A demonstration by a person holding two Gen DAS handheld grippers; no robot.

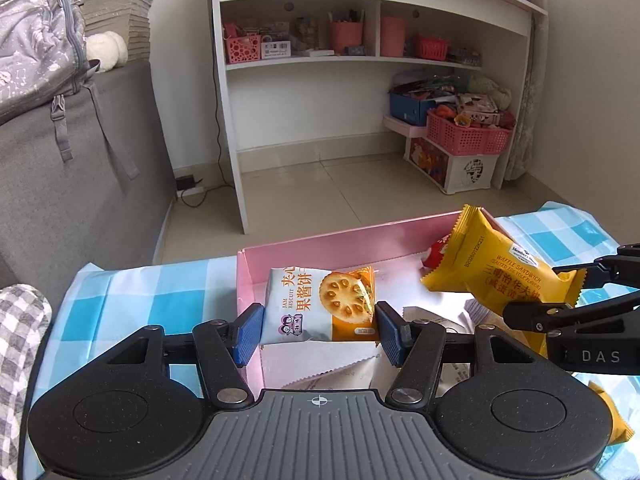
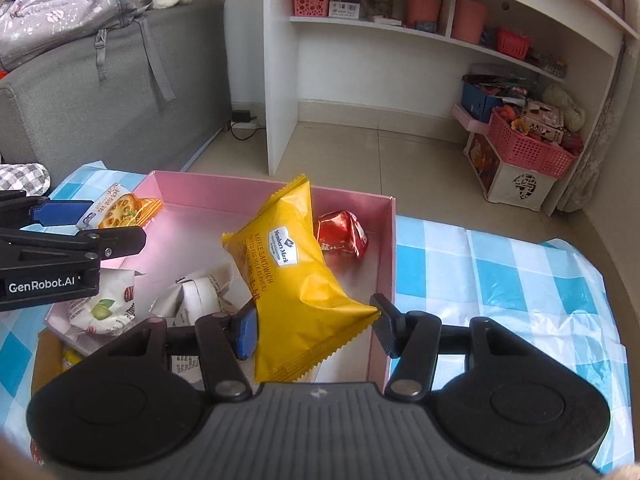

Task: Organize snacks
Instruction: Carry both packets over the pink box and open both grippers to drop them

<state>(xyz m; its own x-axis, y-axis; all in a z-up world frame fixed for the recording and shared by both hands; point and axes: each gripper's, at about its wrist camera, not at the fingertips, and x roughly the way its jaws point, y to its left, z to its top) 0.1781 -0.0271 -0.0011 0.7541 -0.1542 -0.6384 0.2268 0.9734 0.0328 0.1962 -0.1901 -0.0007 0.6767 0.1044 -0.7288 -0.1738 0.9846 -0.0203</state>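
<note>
Snacks both held over the pink box (image 2: 390, 264): left hand-held gripper (image 1: 318, 330) pinches the jam biscuit pack (image 1: 316, 304) near the box's left wall, right hand-held gripper (image 2: 314, 330) pinches the yellow waffle pack (image 2: 288, 276), long axis pointing away toward the far wall.

Biscuit pkt (image 1: 320, 304) left of waffle pkt (image 2: 288, 264), both over box (image 2: 260, 196)
</note>
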